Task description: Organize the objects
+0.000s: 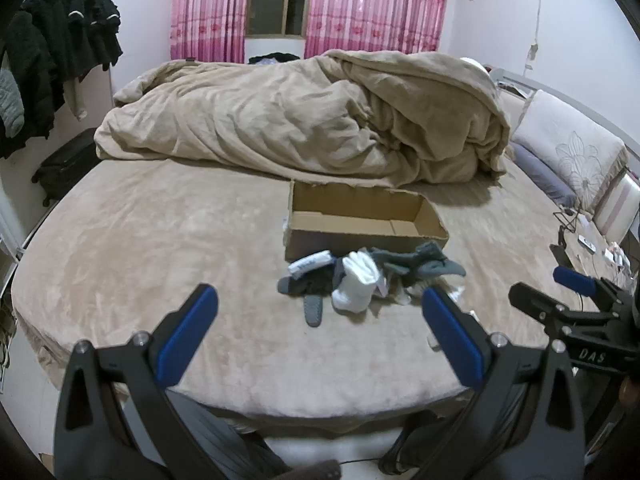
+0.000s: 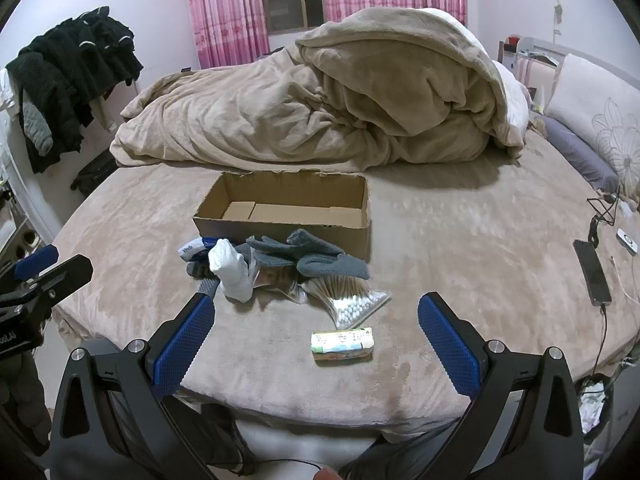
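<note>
An open, empty cardboard box sits on the bed. In front of it lies a pile: white socks, grey socks, a dark sock, a tissue pack, and a bag of cotton swabs. A small green-white pack lies nearer. My left gripper is open and empty, short of the pile. My right gripper is open and empty above the small pack.
A rumpled beige duvet fills the far half of the bed. Pillows lie at the right. A phone with cables lies at the bed's right edge. Dark clothes hang at left.
</note>
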`<state>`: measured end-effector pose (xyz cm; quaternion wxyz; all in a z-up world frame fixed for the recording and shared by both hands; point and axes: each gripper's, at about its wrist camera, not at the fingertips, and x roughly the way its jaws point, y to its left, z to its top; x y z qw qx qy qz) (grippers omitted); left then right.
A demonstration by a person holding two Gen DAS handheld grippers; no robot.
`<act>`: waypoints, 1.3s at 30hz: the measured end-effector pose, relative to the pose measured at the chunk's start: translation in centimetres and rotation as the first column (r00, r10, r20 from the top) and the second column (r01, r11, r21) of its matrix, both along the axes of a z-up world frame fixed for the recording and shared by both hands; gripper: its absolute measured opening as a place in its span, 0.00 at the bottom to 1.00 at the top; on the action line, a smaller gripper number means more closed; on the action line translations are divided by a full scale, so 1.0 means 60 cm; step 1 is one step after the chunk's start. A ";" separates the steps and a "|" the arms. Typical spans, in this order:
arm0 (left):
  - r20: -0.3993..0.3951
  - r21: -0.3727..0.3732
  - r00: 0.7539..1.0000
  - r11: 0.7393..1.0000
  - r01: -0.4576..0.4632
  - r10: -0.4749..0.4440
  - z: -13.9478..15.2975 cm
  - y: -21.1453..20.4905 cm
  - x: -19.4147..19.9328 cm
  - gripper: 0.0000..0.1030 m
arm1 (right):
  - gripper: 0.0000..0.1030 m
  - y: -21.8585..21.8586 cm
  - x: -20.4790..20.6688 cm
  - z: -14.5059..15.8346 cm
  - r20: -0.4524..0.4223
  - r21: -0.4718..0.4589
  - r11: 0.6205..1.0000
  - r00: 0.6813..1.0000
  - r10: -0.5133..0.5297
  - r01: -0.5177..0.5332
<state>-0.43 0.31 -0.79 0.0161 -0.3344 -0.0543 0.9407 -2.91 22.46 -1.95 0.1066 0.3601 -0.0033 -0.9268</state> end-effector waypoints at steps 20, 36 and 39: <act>0.004 -0.009 1.000 1.000 0.014 -0.014 0.003 0.010 -0.003 0.99 | 1.00 0.005 -0.001 -0.003 0.009 -0.006 1.000 1.000 -0.003 0.003; 0.005 -0.009 1.000 1.000 0.022 -0.022 0.005 0.017 -0.003 0.99 | 1.00 0.008 0.001 -0.004 0.010 -0.013 1.000 1.000 -0.002 0.002; 0.005 -0.009 1.000 1.000 0.024 -0.024 0.005 0.017 -0.003 0.99 | 1.00 0.010 0.001 -0.005 0.014 -0.019 1.000 1.000 -0.001 0.001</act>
